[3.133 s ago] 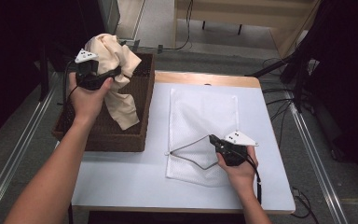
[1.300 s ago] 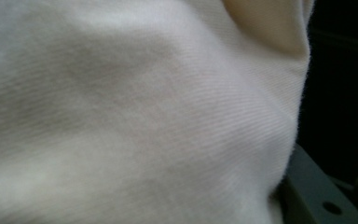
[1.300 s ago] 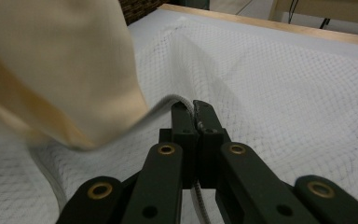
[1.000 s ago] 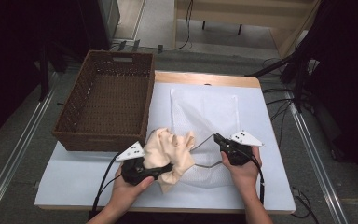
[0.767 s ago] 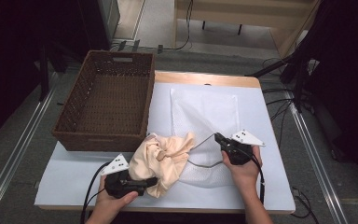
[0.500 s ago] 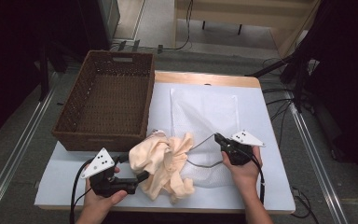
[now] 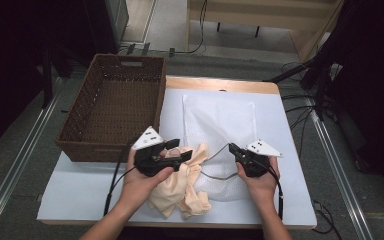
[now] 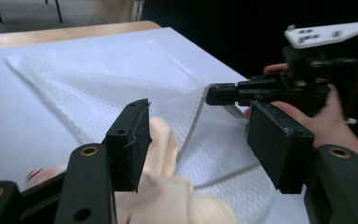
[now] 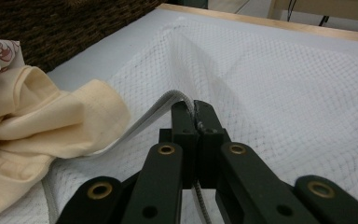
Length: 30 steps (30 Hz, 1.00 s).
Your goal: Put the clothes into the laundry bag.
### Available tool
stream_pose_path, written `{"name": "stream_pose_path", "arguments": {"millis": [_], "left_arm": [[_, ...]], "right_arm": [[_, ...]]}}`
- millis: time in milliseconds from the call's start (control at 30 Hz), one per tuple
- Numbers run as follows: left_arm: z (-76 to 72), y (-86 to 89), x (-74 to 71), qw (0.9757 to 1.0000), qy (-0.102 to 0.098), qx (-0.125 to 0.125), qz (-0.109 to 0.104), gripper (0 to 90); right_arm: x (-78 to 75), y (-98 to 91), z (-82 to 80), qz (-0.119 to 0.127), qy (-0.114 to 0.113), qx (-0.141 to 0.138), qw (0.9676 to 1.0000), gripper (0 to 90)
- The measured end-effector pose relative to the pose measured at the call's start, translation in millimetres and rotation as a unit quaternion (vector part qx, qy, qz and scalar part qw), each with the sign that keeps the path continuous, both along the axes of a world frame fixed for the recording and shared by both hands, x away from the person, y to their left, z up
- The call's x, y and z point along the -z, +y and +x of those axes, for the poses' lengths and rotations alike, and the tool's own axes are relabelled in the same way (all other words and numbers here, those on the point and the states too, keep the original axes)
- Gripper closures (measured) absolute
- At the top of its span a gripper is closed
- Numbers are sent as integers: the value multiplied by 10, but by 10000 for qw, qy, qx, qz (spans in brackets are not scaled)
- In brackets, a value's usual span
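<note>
A cream garment lies crumpled on the table's front, its top fold at the mouth of a white mesh bag. My right gripper is shut on the bag's grey rim and holds it lifted. My left gripper hovers over the garment, pointing at the bag's mouth. In the left gripper view its jaws stand apart and have just been closing. The garment lies low between them against one pad; the other pad is clear of it.
An empty brown wicker basket stands at the table's left, partly over its edge. The mesh bag lies flat toward the back of the white tabletop. Cables trail from both grippers toward the front edge.
The garment came from the basket to the table's front. My left gripper drew back left, then rose and swung right over the garment toward the bag's mouth. The right gripper stayed put.
</note>
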<state>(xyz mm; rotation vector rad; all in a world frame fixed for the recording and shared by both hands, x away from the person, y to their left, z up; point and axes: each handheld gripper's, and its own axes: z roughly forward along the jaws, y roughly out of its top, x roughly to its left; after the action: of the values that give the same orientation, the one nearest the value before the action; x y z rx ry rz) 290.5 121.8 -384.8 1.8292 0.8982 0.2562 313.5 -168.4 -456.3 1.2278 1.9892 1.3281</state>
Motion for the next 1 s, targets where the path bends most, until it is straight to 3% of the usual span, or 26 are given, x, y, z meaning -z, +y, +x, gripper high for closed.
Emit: {"name": "stream_pose_path", "arguments": {"millis": [67, 133, 200, 267, 300, 400, 467, 600, 633, 667, 767, 833, 900, 933, 1000], "left_arm": [[96, -146, 184, 9994, 180, 68, 272, 405], [153, -235, 362, 9982, 431, 168, 382, 398], [206, -320, 576, 9941, 783, 307, 681, 385], [205, -380, 698, 9900, 823, 230, 1121, 386], [199, -399, 693, 9893, 813, 149, 1205, 388], [261, -452, 693, 9826, 1099, 129, 1493, 374], [296, -468, 692, 9805, 1208, 56, 1548, 372], [282, -492, 690, 9778, 1086, 27, 1794, 483], [277, -477, 683, 9792, 1082, 56, 1714, 559], [290, -433, 678, 9814, 1190, 111, 1501, 696], [313, -247, 640, 9871, 1393, 133, 776, 880], [292, -152, 561, 9909, 1259, 278, 389, 900], [260, -96, 453, 9923, 1142, 477, 55, 900], [232, -62, 355, 9915, 1059, 700, -293, 900], [190, -54, 209, 9895, 916, 950, -585, 900]], "right_arm": [[-5, -14, -2, -20, -33, -2, 10000, 900], [-8, -28, -4, -7, -37, -14, 10000, 900], [-5, -38, -6, 7, -14, -6, 10000, 900], [1, -37, -6, 0, -4, -8, 10000, 900], [4, -32, -6, -18, -12, -19, 10000, 900], [6, -13, -9, -20, -19, -46, 10000, 900], [4, 2, -10, -42, -17, -51, 10000, 900], [-6, 30, -23, -39, -25, -75, 10000, 900], [-5, 33, -21, -31, -19, -90, 10000, 900], [-3, 37, -20, -32, -14, -109, 9999, 900], [1, 51, -23, -66, -9, -142, 9999, 900], [-1, 45, -24, -66, -6, -131, 9999, 900], [1, 31, -12, -62, -13, -114, 9999, 900], [4, 24, -4, -63, -5, -111, 9999, 900], [9, 16, 10, -44, 15, -85, 10000, 900]]}}
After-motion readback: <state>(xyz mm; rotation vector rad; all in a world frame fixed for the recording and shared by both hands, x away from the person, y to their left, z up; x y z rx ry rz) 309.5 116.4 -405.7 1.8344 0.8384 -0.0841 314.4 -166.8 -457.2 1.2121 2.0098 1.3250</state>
